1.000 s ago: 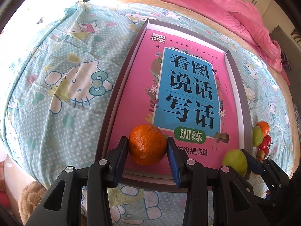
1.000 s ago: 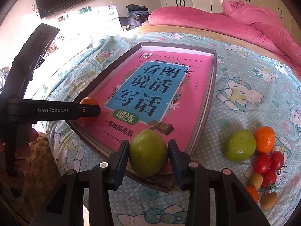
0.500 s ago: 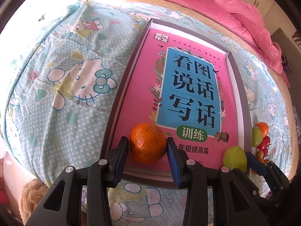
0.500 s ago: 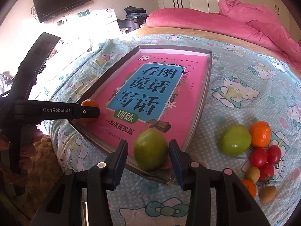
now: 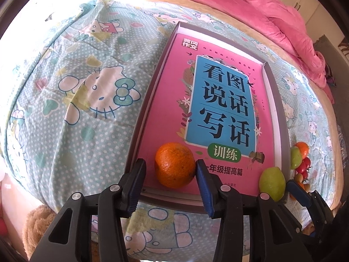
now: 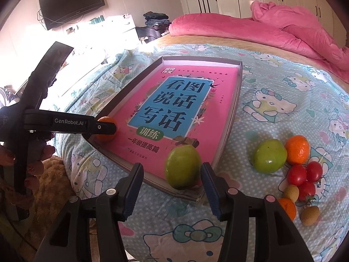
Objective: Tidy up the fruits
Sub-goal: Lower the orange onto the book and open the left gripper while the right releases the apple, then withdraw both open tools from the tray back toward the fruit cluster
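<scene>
An orange (image 5: 174,164) rests on the pink book (image 5: 218,109) inside the grey tray (image 5: 150,109), at its near left corner. My left gripper (image 5: 169,168) straddles it with its jaws opening; the left pad stands clear and the right pad is just at the peel. A green fruit (image 6: 182,167) sits at the tray's near right corner (image 6: 235,109). My right gripper (image 6: 172,170) is around it, jaws opening, with a gap on the left side. Each gripper also shows in the other view: the left gripper (image 6: 98,127) and the right gripper (image 5: 292,187).
On the bedspread right of the tray lie another green fruit (image 6: 269,158), an orange (image 6: 297,149), cherry tomatoes (image 6: 305,174), small brown fruits (image 6: 309,215) and a second orange (image 6: 288,207). A pink quilt (image 6: 283,28) is heaped at the far side. The bed edge is just below both grippers.
Both grippers' jaws have spread apart and let go of their fruits. The orange and the green fruit stay on the book. Neither hand has shifted much.
</scene>
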Available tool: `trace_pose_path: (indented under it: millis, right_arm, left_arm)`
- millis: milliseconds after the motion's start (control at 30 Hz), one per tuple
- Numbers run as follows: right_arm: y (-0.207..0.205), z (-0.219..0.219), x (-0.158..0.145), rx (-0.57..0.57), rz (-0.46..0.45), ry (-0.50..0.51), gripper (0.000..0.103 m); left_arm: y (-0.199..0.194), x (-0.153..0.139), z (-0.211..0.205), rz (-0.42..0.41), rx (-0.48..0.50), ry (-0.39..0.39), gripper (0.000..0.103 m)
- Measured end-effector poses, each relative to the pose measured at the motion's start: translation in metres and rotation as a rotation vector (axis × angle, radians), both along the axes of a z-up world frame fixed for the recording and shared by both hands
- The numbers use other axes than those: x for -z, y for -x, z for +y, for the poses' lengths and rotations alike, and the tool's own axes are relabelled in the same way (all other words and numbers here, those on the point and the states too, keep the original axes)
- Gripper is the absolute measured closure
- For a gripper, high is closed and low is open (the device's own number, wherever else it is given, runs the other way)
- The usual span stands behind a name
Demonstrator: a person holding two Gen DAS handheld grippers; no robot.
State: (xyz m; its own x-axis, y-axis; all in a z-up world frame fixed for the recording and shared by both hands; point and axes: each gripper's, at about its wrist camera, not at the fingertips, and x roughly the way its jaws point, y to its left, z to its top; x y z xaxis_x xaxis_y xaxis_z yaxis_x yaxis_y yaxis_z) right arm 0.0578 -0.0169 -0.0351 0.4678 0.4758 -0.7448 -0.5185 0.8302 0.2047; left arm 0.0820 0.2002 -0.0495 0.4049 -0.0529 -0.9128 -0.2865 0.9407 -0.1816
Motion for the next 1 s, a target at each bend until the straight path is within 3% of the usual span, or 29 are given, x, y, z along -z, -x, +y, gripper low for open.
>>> trace_pose_path:
  millis: [167, 267, 500, 1000]
  right_arm:
    - [0.000, -0.004, -0.003, 0.009, -0.003, -0.009, 0.048]
    - [-0.001, -0.007, -0.003, 0.021, 0.002, -0.009, 0.041]
    - [-0.001, -0.013, -0.003, 0.047, 0.005, -0.009, 0.040]
    - [0.003, -0.030, -0.012, 0.094, -0.031, -0.033, 0.035]
  left_arm:
    - [0.001, -0.002, -0.002, -0.005, 0.004, -0.008, 0.047]
    - [0.002, -0.003, -0.003, -0.003, 0.004, -0.019, 0.046]
    - [0.003, -0.006, -0.004, -0.015, 0.010, -0.021, 0.044]
    - [0.008, -0.033, -0.023, -0.089, 0.043, -0.035, 0.027]
